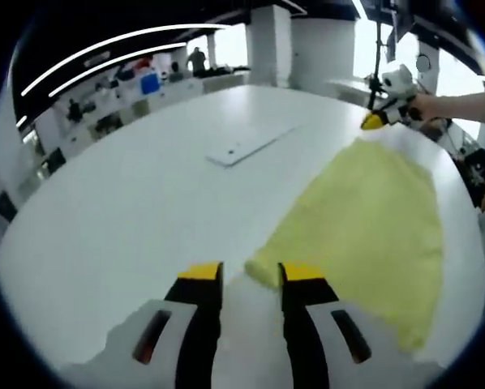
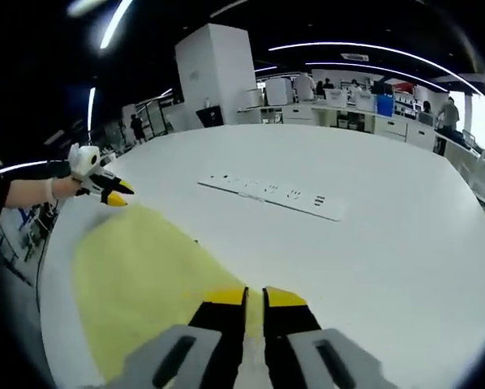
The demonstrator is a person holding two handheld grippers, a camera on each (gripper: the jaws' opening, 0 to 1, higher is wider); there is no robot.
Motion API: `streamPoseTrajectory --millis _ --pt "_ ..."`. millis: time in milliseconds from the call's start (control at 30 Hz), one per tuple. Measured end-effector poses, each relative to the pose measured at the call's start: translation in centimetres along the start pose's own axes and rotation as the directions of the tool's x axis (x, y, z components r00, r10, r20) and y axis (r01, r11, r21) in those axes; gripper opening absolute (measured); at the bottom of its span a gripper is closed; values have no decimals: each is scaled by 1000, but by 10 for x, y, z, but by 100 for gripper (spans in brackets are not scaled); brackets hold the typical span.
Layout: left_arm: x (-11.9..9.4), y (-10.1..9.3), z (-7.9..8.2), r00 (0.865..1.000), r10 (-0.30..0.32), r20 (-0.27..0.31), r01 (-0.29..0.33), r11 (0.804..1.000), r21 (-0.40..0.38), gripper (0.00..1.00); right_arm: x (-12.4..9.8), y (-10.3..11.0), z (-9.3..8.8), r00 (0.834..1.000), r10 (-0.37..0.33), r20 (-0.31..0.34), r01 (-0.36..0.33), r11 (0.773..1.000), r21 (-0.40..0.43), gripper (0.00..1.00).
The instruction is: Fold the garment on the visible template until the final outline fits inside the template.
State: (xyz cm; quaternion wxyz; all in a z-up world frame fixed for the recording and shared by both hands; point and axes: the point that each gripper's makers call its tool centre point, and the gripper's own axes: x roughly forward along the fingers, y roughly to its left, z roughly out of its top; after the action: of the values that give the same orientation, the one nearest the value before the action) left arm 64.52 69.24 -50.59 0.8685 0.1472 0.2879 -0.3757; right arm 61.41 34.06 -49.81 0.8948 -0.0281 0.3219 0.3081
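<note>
The garment (image 1: 364,227) looks like soft matt yellow cloth (slightly fuzzy), lying on a smooth, faintly glossy white table (image 1: 145,211).

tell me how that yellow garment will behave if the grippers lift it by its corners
Probably floppy: the yellow garment lies flat against the white table with soft, uneven edges, so it should sag between the left gripper and the right gripper. It looks thin, so likely light. On the smooth tabletop it may slide rather than stay put when tugged.
</note>
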Motion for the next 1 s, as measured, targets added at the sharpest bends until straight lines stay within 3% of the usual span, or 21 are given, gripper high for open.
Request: streamPoseTrajectory --millis 133,267,400,700,833,1000 --pt "-9 -6 5 999 -40 31 41 999 -23 37 2 0 2 1000 1 20 -1 1000 -24 35" --pt "-19 -15 3 998 -48 49 49 998 -29 48 -2 4 2 999 8 33 -7 999 -32 41" --pt "-24 -22 3 995 -73 64 76 996 -48 52 -5 11 2 999 16 39 -14 999 -39 52" --pt "-37 -38 4 992 -102 72 106 993 -50 56 -24 20 5 999 23 44 -21 998 -57 54" --pt "-48 -69 12 992 -101 79 104 993 -46 55 -35 23 6 999 18 47 -15 998 -67 54" --pt "-59 -75 13 990 -110 85 114 992 -51 54 -48 28 6 998 16 53 -12 998 -68 53"
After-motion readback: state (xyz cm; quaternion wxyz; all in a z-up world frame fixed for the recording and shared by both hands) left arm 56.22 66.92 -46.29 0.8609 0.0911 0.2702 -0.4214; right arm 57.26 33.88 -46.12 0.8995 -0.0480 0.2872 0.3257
